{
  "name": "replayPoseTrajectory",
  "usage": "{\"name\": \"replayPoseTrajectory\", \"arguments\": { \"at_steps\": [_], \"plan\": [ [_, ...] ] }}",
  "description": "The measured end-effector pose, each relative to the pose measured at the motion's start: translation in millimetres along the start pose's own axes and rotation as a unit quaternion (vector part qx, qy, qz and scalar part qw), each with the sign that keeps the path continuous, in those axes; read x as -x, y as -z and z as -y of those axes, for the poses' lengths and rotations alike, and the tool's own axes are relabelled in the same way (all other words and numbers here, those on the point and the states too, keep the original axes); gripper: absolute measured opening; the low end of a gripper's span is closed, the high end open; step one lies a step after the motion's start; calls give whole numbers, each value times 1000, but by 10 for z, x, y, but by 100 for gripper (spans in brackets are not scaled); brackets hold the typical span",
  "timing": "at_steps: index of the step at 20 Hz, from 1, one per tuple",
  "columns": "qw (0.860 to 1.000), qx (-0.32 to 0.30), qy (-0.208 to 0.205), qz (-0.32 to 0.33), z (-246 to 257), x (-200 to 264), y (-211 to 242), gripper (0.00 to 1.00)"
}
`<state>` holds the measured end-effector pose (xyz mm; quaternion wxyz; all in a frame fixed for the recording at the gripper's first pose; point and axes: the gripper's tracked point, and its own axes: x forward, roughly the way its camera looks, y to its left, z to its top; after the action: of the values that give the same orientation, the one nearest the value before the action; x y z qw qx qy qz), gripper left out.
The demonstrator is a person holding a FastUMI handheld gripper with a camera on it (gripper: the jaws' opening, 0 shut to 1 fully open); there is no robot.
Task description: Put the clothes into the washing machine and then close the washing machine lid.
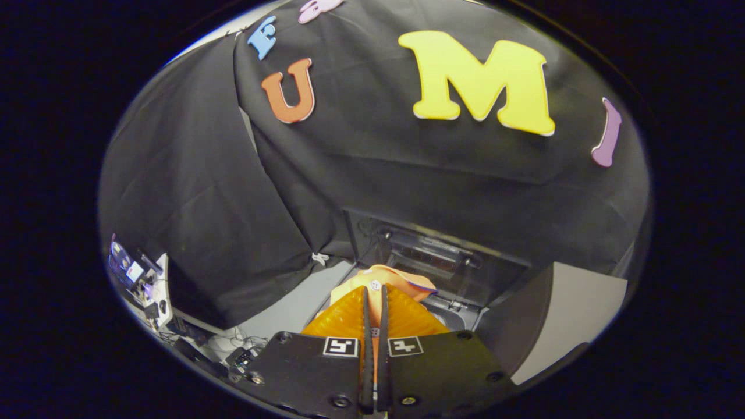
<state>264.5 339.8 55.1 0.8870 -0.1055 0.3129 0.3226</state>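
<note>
My gripper (374, 295) is shut on an orange garment (389, 278) with white buttons. A thin fold of the cloth is pinched between the two fingers and the collar pokes out past their tips. Beyond and below the garment stands the washing machine (451, 317), with its dark lid (430, 256) raised upright at the back. A bit of the machine's grey opening rim shows just right of the fingers. The drum inside is hidden behind the fingers and the cloth.
A grey surface (302, 299) runs to the left of the machine, and a pale panel (576, 314) stands to its right. The black cloth wall hangs close behind the lid. A cluttered desk with cables and devices (145, 285) sits far left.
</note>
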Motion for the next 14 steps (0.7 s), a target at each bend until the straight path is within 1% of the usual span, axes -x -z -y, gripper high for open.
{"name": "replayPoseTrajectory", "arguments": {
  "at_steps": [6, 10, 14],
  "plan": [
    [999, -20, 10, -30, 59, -560, 398, 6],
    [998, -39, 27, -44, 187, -925, 607, 6],
    [997, -33, 39, -49, 323, -1207, 808, 6]
  ]
}}
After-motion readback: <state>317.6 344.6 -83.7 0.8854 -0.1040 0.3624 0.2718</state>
